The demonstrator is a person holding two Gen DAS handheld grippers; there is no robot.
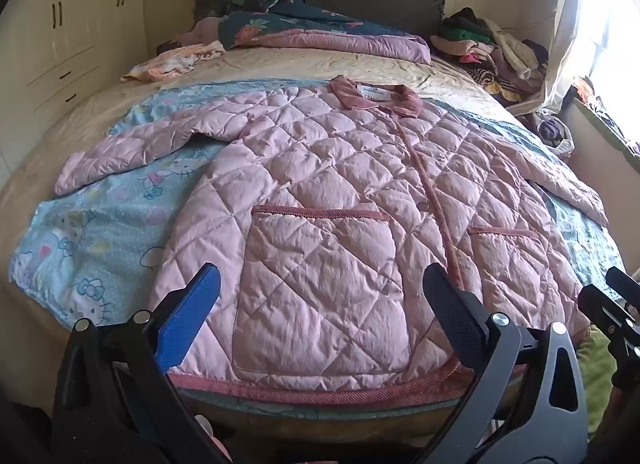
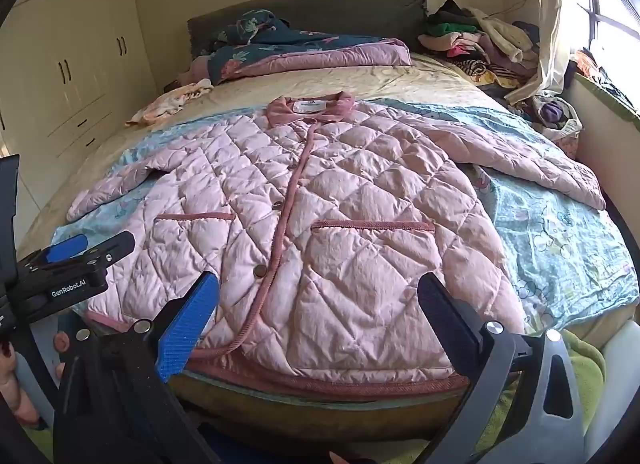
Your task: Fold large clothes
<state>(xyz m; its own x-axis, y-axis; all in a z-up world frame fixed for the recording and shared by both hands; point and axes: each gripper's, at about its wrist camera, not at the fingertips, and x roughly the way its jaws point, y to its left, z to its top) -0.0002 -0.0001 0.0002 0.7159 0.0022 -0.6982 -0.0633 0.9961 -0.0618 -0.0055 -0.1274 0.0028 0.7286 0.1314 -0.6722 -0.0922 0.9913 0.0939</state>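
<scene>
In the left wrist view, the pink quilted jacket [image 1: 320,192] is spread flat, front up, on the bed [image 1: 280,64]; the left gripper [image 1: 320,304] is held wide open and empty above its hem, which is best pinched through all layers. In the right wrist view, the right gripper [image 2: 316,304] is likewise spread wide and empty, and the jacket's two patch pockets [image 2: 372,248] are seen lying flat, apparently with nothing in them.
</scene>
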